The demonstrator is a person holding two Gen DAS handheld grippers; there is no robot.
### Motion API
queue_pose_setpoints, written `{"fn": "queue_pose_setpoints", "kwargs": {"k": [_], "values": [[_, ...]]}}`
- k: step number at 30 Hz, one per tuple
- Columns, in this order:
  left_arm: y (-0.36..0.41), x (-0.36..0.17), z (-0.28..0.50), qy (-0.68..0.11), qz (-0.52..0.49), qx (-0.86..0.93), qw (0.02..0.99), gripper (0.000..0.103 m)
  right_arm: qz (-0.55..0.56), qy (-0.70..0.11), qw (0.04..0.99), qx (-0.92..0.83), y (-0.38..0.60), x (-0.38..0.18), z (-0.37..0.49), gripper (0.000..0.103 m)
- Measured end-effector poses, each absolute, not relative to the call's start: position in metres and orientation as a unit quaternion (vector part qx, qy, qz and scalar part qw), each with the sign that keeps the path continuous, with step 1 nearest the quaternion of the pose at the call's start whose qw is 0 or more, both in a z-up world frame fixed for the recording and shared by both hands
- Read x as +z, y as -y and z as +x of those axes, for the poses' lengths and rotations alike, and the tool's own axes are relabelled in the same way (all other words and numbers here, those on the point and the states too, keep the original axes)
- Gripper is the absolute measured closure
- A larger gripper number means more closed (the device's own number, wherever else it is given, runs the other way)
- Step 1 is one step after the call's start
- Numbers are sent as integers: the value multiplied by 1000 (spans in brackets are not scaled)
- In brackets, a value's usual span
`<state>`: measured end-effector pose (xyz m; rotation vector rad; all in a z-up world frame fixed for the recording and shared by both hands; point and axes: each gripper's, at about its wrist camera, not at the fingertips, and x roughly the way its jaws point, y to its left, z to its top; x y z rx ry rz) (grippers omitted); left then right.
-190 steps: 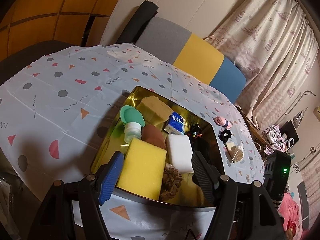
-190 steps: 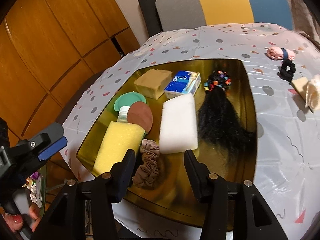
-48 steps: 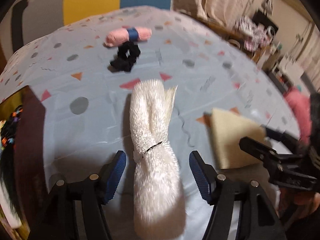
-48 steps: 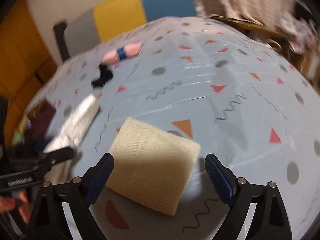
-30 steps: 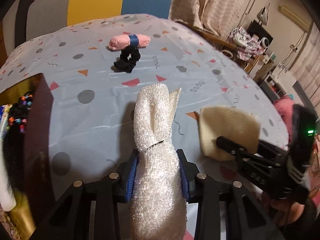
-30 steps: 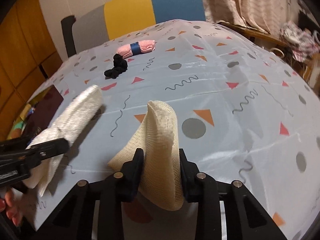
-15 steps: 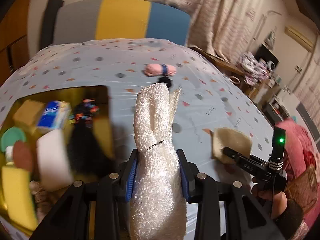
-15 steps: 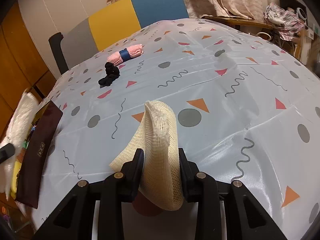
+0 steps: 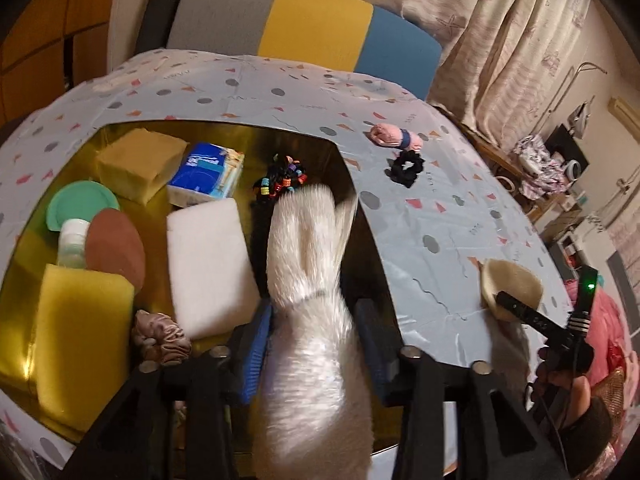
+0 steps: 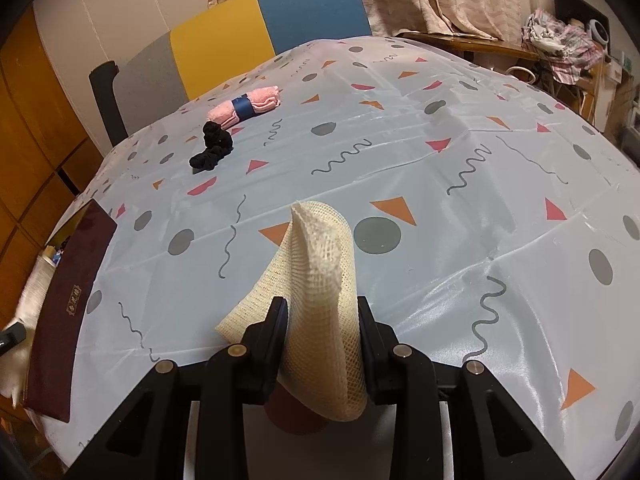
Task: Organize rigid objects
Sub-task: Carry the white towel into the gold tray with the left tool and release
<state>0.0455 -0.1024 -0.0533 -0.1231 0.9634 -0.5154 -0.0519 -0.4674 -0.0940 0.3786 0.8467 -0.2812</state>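
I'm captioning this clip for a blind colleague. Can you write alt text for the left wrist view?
The left gripper, its jaws just opening, has a fluffy white rolled towel between them above a gold tray holding sponges, a blue tissue pack and hair ties. At right, the right gripper holds a cream mesh cloth over the patterned tablecloth.

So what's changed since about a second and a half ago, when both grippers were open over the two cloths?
The left gripper clamped the fluffy white cloth, carried it from the tablecloth to over the gold tray, and its jaws have just been opening, the cloth between them. The right gripper closed on the cream mesh cloth and holds it. The pink roll and black scrunchie stayed put.
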Motion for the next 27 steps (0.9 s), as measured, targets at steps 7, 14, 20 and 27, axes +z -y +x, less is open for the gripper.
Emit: {"fn": "queue_pose_setpoints", "kwargs": {"k": [7, 14, 20, 27], "values": [[90, -41, 38, -429, -78, -264, 860, 39, 183, -412, 881, -144, 467, -93, -50, 69], [97, -54, 38, -460, -21, -259, 849, 56, 183, -416, 877, -155, 465, -92, -48, 69], [107, -74, 62, -495, -32, -257, 830, 66, 184, -419, 874, -162, 464, -92, -47, 69], [78, -53, 47, -460, -78, -262, 845, 53, 206, -402, 877, -161, 461, -75, -50, 70]]}}
